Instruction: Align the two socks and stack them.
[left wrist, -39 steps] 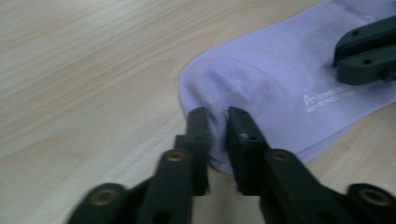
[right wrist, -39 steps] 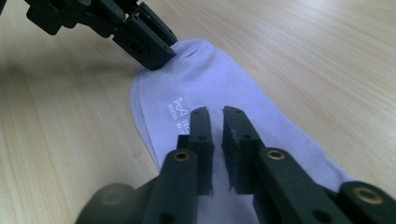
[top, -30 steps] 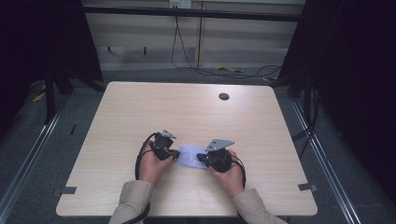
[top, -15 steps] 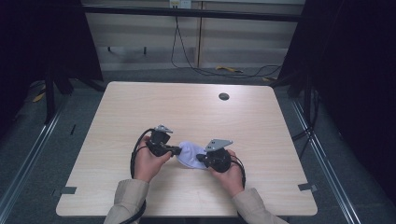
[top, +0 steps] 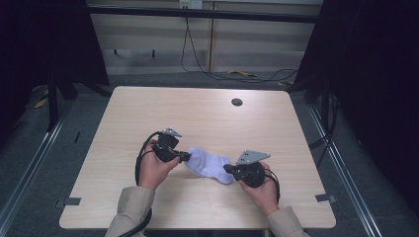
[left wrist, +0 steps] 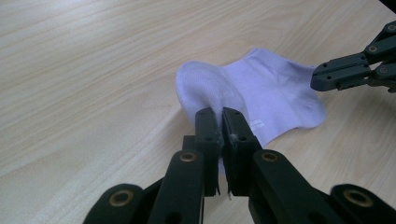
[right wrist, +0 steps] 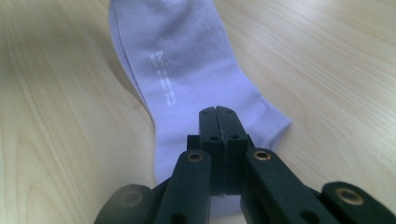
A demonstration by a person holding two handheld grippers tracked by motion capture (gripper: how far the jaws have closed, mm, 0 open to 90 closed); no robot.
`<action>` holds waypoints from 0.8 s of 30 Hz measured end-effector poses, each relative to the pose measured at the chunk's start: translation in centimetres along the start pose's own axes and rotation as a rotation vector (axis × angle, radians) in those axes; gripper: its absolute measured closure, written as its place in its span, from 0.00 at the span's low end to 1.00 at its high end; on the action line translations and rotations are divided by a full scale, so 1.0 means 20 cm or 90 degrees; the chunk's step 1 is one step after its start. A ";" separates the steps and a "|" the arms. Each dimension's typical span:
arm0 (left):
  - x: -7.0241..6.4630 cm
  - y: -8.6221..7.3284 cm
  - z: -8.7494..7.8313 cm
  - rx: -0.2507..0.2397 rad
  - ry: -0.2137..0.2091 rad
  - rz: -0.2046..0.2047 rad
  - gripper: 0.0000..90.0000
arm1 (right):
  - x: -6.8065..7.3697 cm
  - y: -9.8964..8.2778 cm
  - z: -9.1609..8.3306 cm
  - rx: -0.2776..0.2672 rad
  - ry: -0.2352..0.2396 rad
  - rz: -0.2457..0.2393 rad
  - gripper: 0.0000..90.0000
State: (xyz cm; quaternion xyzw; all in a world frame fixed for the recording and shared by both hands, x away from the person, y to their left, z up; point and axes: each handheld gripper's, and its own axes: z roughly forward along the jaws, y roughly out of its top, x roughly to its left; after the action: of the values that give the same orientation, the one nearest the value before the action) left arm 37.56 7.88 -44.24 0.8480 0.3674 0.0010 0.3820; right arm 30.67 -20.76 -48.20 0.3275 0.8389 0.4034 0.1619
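A pale lilac ankle sock [top: 207, 165] lies stretched between my two grippers on the wooden table [top: 197, 113]. My left gripper [top: 187, 157] is shut on the sock's left end; in the left gripper view its jaws [left wrist: 220, 116] pinch a raised fold of the sock [left wrist: 266, 88]. My right gripper [top: 226, 169] is shut on the sock's right end. In the right gripper view its closed jaws [right wrist: 218, 114] sit over the sock [right wrist: 187, 60], which runs away from them with faint printed lettering. The right gripper [left wrist: 322, 77] reaches the sock's far edge in the left gripper view.
A round dark cable hole [top: 236, 102] sits near the table's far edge. Black frame posts stand at both sides of the table, and cables run along the floor behind it. Both hands hold the grippers near the table's front edge.
The right gripper has moved to the right and the left gripper has lifted slightly, so the bunched sock is now drawn out longer between them.
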 end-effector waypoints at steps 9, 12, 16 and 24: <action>-0.04 0.04 0.00 0.008 -0.007 0.017 0.96 | 0.01 -0.03 0.00 0.013 0.005 -0.003 1.00; -0.05 0.04 0.00 0.006 -0.010 0.018 0.96 | 0.01 -0.05 0.01 0.019 0.006 0.001 1.00; -0.08 0.06 0.00 0.013 -0.014 0.032 0.96 | 0.00 -0.06 0.02 0.025 0.006 0.003 1.00; -0.13 0.10 0.02 0.020 -0.023 0.046 0.96 | 0.00 -0.07 0.04 0.036 0.006 0.006 1.00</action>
State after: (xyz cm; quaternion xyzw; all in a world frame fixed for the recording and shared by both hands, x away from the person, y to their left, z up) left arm 37.07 5.18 -42.55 0.8666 0.3295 -0.0062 0.3747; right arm 30.55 -21.00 -49.85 0.3342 0.8491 0.3820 0.1463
